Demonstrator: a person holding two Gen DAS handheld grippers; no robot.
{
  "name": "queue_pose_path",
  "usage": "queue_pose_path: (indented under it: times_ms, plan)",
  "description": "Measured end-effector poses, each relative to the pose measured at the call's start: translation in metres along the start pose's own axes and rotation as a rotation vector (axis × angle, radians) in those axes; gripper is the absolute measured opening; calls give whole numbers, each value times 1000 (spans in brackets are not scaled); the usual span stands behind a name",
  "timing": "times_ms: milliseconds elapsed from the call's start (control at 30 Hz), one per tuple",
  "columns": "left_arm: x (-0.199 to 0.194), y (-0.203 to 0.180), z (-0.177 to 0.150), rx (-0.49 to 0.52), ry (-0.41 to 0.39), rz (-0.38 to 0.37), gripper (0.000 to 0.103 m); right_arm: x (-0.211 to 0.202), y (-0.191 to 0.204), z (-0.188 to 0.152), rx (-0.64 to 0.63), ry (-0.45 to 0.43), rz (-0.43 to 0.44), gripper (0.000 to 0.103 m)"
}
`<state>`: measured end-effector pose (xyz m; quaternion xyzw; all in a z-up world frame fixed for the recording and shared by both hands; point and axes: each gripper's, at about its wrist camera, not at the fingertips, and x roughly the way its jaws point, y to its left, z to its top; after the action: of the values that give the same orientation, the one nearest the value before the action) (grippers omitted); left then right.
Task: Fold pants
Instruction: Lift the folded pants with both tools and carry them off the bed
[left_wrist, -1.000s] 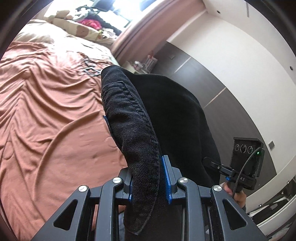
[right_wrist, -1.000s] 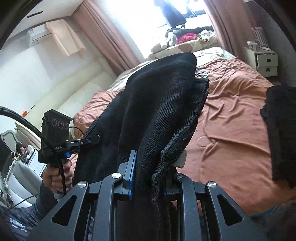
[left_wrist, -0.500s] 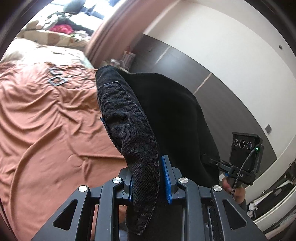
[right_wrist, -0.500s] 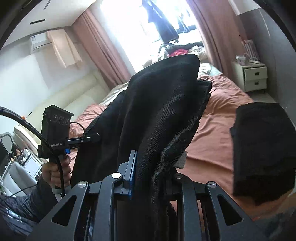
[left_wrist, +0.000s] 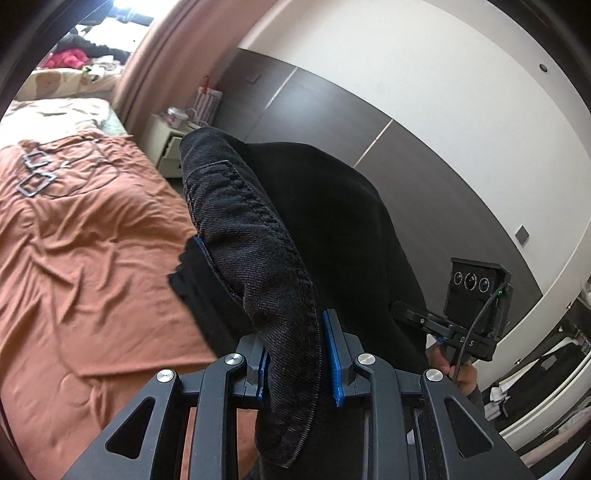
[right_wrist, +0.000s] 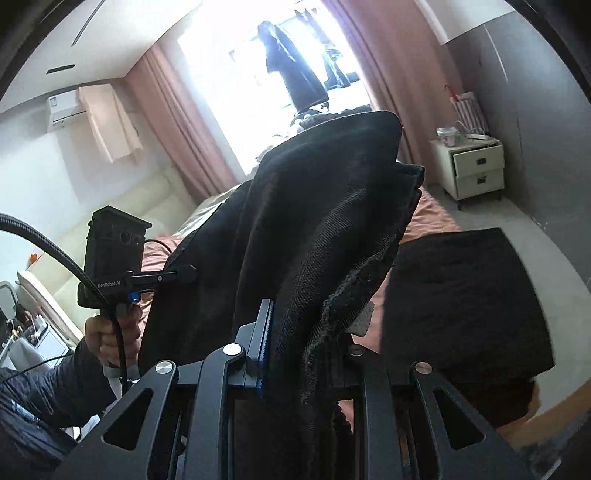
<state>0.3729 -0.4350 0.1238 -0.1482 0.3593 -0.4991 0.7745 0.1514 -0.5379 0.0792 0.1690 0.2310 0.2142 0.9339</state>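
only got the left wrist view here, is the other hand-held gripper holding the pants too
Observer: Yes, the right hand-held gripper is shut on a frayed edge of the black pants.
Operator: anything already on the bed on that side
Observer: A dark folded garment lies flat on the brown bedsheet, right of the held pants.
Operator: what's behind it
Observer: A white nightstand with two drawers, by the curtain.

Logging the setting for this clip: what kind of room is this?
A bedroom, most likely in a home. A bed with a rust-brown sheet fills the floor, a white bedside cabinet with drawers stands beside it, and pink curtains frame a bright window.
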Motion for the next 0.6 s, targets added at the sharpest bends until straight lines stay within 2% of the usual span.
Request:
queue_pose_path:
  times_ms: [200,600]
  plan:
    - [43,4,18,4,21,-42,27,-6,-21,6,2,8,-27,19]
    - [130,22,40,-46,100,-104,27,-9,-35,20,4,37,-81,19]
